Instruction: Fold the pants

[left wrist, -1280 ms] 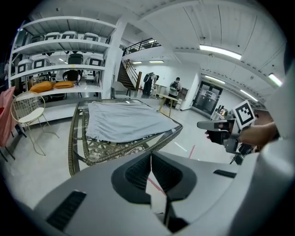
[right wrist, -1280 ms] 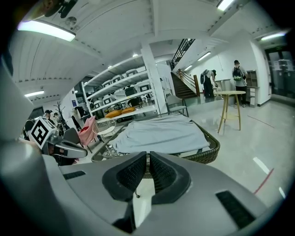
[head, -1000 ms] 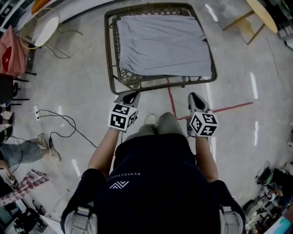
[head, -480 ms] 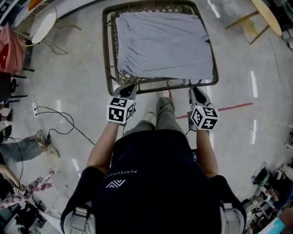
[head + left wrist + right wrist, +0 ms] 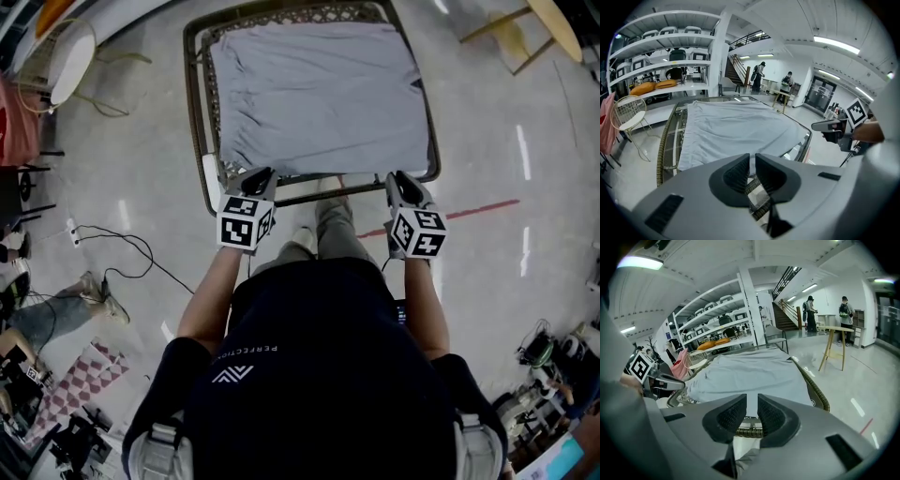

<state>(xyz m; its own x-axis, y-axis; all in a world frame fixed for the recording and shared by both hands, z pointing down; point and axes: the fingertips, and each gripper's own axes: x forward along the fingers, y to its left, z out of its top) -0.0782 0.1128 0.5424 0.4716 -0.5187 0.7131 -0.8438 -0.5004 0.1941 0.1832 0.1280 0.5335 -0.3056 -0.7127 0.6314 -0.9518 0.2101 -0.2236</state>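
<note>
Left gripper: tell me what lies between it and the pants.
Only the table's woven rim, seen past the left gripper in the left gripper view; the pants begin just beyond it.

Only real text I can spot is on the back of the person's dark shirt (image 5: 319, 394). There's small white lettering (image 5: 251, 352) near its left shoulder edge that looks like "PERFECTION", upside down from the head view. A little white chevron-style logo (image 5: 232, 376) sits right next to it.

The marker cube (image 5: 244, 223) on the left gripper (image 5: 261, 174) and the marker cube (image 5: 418, 232) on the right gripper (image 5: 399, 177) carry black-and-white square code patterns, not letters or numbers.
</note>
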